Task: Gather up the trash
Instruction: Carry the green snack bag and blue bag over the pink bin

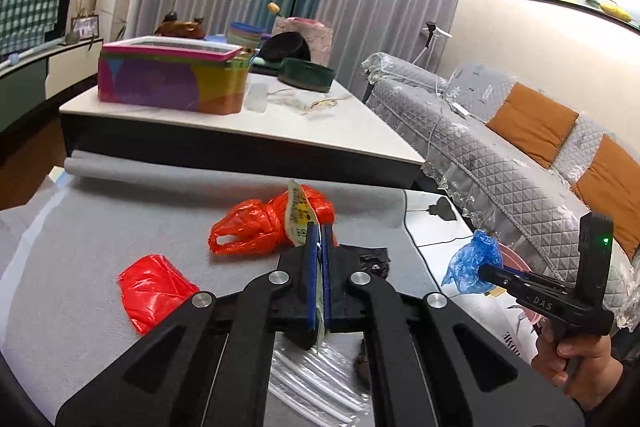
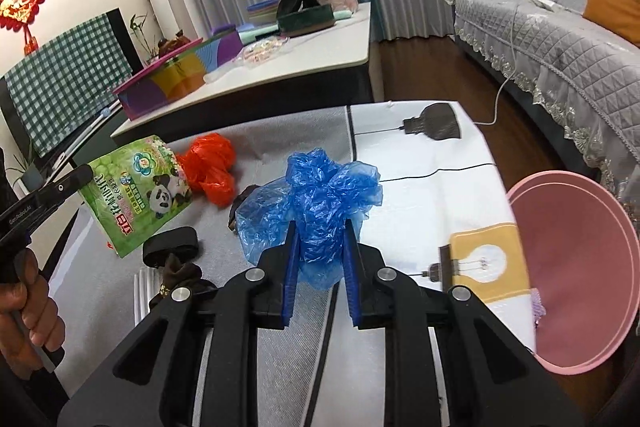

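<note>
Blue plastic bag, orange plastic bags, green panda-printed packet, pink basin.

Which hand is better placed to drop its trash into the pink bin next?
Right. Its tool grips the blue bag with the pink bin just beside it; the left tool, gripping the green packet, is farther away.
</note>
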`<state>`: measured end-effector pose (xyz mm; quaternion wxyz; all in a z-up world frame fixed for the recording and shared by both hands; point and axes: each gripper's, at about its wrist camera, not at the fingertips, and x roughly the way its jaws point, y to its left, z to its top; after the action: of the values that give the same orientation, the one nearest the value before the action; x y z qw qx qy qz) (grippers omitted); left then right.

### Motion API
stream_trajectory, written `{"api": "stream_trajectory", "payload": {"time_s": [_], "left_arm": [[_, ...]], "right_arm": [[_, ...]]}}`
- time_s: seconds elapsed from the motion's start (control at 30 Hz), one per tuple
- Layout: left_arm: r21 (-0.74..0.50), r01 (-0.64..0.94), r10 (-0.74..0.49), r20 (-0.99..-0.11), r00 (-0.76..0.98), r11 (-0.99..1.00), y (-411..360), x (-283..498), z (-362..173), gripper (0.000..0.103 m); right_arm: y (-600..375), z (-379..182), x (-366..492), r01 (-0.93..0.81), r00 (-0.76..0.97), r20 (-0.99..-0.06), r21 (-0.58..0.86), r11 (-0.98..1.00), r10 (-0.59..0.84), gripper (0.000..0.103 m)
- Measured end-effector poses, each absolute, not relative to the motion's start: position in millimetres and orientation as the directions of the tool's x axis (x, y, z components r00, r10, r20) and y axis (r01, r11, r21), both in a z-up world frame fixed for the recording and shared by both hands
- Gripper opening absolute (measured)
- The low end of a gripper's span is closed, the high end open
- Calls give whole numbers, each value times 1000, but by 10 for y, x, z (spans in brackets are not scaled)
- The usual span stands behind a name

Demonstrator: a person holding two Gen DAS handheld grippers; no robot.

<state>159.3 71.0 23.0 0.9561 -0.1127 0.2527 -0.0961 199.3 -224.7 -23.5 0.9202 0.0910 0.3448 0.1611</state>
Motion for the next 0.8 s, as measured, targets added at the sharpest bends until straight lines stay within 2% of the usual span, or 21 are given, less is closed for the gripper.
{"api": "stream_trajectory", "payload": {"time_s": [0.8], "left_arm": [[-212, 247, -317, -434, 843, 946, 13, 1486, 391, 2]], "right_arm": [[-2890, 75, 1706, -117, 790, -563, 250, 961, 242, 21]]}}
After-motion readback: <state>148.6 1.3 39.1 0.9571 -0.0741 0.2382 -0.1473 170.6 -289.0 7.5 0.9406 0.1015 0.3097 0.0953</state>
